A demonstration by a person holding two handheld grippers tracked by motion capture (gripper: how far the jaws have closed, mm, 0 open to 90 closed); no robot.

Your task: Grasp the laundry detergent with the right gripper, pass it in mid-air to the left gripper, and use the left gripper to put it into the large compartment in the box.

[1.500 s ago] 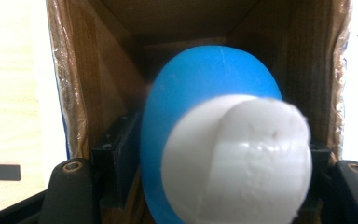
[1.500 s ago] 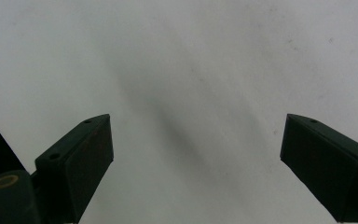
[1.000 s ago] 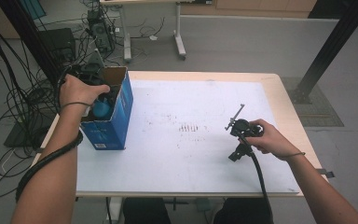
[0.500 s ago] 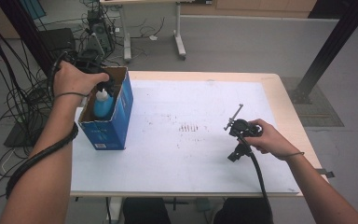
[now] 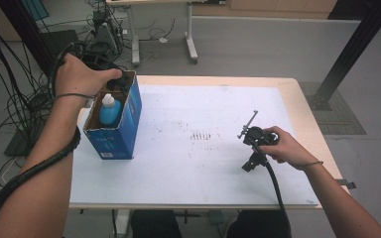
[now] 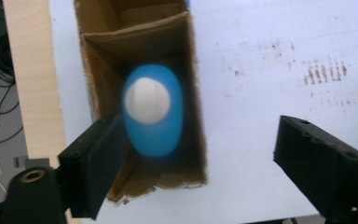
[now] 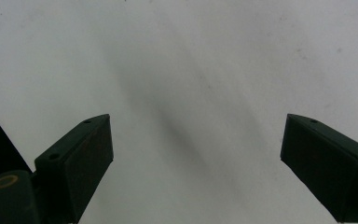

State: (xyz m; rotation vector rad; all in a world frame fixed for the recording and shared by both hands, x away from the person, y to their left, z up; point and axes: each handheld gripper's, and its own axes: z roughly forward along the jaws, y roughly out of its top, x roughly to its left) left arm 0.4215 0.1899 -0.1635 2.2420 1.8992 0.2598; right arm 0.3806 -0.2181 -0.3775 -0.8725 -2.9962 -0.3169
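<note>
Above the carton at upper left of the high view, the left gripper (image 6: 200,154) gapes wide, empty. Its blue bottle (image 5: 110,111) stands inside the blue carton (image 5: 114,133): placing looks done, withdrawal left. Right gripper (image 7: 196,163) rests open on the bench (image 5: 203,163).

Grey floor (image 5: 258,44) with tangled cables (image 5: 10,89), a second table's legs (image 5: 191,34), black post (image 5: 354,49).

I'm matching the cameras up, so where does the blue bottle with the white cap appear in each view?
High view: the blue bottle stands upright in the open cardboard box, upper left, beside the left hand.
Left gripper view: seen from above, blurred, centre-left inside the box, ahead of the open jaws.
Right gripper view: white table surface between open jaws, no bottle.
Shared landmark: the white table.
</note>
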